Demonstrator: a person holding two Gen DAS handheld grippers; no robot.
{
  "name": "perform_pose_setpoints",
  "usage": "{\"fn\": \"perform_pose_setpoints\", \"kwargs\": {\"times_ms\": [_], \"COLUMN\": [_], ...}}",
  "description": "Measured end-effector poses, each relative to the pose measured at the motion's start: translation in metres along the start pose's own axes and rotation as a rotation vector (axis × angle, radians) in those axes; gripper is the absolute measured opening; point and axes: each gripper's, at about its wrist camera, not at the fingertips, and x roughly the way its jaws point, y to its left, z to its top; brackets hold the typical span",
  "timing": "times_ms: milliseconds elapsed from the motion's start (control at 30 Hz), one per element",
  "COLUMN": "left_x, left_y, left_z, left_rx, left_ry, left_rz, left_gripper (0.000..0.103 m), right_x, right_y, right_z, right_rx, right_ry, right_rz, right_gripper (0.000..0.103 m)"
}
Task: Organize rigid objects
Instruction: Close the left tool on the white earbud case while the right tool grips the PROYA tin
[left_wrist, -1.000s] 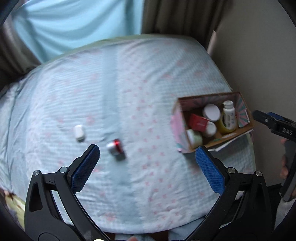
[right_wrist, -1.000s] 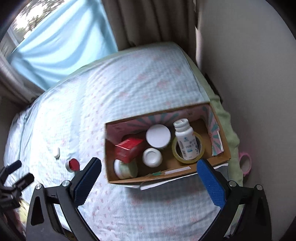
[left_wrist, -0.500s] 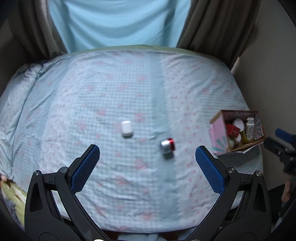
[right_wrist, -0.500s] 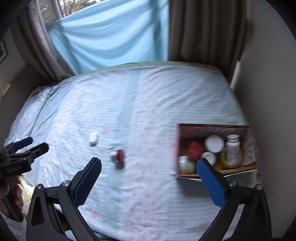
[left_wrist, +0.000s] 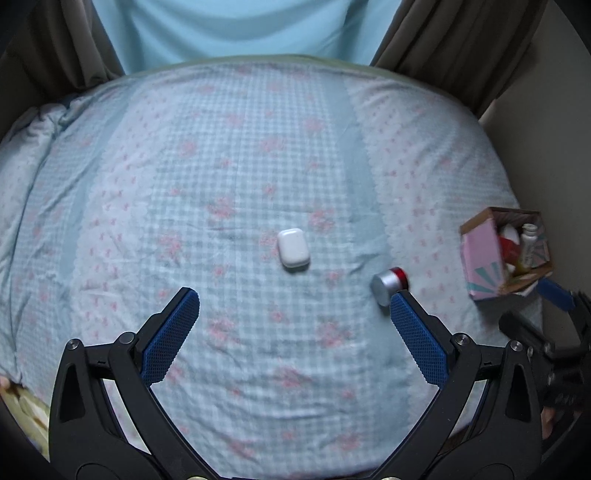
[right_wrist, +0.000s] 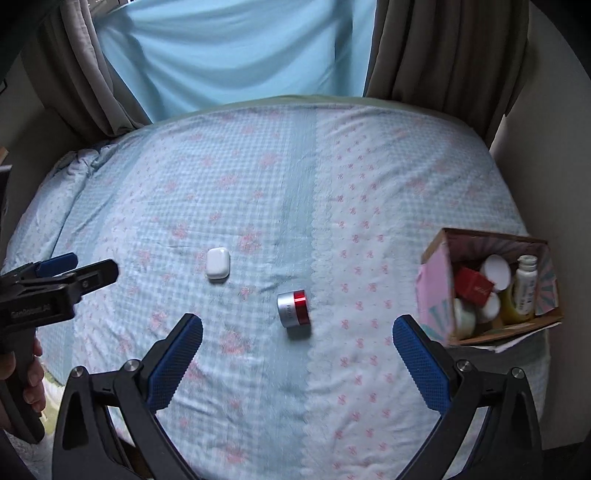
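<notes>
A white earbud case (left_wrist: 293, 249) lies on the bed, ahead of my open, empty left gripper (left_wrist: 291, 306). A silver jar with a red band (left_wrist: 388, 285) lies on its side just beyond the left gripper's right fingertip. In the right wrist view the case (right_wrist: 218, 264) is left of centre and the jar (right_wrist: 294, 308) lies ahead of my open, empty right gripper (right_wrist: 297, 334). A cardboard box (right_wrist: 436, 280) at the bed's right edge holds several jars, a red box and a bottle; it also shows in the left wrist view (left_wrist: 480, 254).
The bed has a blue checked cover (right_wrist: 295, 184) with pink flowers. Curtains (right_wrist: 229, 48) hang behind it and a wall (right_wrist: 546, 129) stands to the right. The left gripper (right_wrist: 55, 277) shows at the left edge of the right wrist view.
Both grippers have swung left, away from the box. The case and jar have come toward the centre of both views, and the box has slid to the right edge.
</notes>
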Motion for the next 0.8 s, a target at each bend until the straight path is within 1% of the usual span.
{"fn": "perform_pose_setpoints", "kwargs": {"times_ms": [100,167,233,333,400,433,467,533,600,633,800], "left_x": [0.032,0.053,0.082,0.122,0.146,0.163,0.173,0.197,0.211,0.215,0.229], "left_y": [0.003,0.002,-0.001,-0.006,-0.008,-0.009,-0.009,-0.009,-0.008,-0.008,-0.008], "left_z": [0.002,0.003,0.003,0.004,0.004,0.003,0.002,-0.001,-0.004,-0.005,-0.009], "left_rx": [-0.045,-0.067,-0.076,-0.085,-0.092,-0.097,-0.099,-0.107,-0.113,-0.114,-0.111], "left_ry": [-0.005,-0.017,-0.023,-0.036,-0.039,-0.04,-0.039,-0.034,-0.036,-0.041,-0.055], "left_rz": [0.002,0.001,0.01,0.028,0.039,0.047,0.054,0.072,0.084,0.085,0.098], "left_gripper": [0.102,0.102,0.101,0.097,0.093,0.091,0.088,0.084,0.076,0.076,0.076], "right_x": [0.03,0.052,0.075,0.112,0.132,0.141,0.15,0.168,0.18,0.184,0.2], "right_y": [0.004,0.006,0.008,0.007,0.004,0.003,0.001,-0.001,-0.002,-0.002,0.001], "right_z": [-0.005,-0.01,-0.016,-0.023,-0.028,-0.03,-0.032,-0.037,-0.04,-0.041,-0.046], "right_rx": [-0.019,-0.052,-0.099,-0.138,-0.135,-0.132,-0.129,-0.128,-0.132,-0.138,-0.177], "right_ry": [0.026,0.034,0.032,0.028,0.028,0.029,0.031,0.031,0.029,0.03,0.028], "right_rz": [0.001,0.004,-0.002,0.0,0.004,0.008,0.008,0.001,0.001,-0.001,0.008], "right_gripper": [0.103,0.102,0.101,0.095,0.091,0.087,0.085,0.083,0.078,0.076,0.076]}}
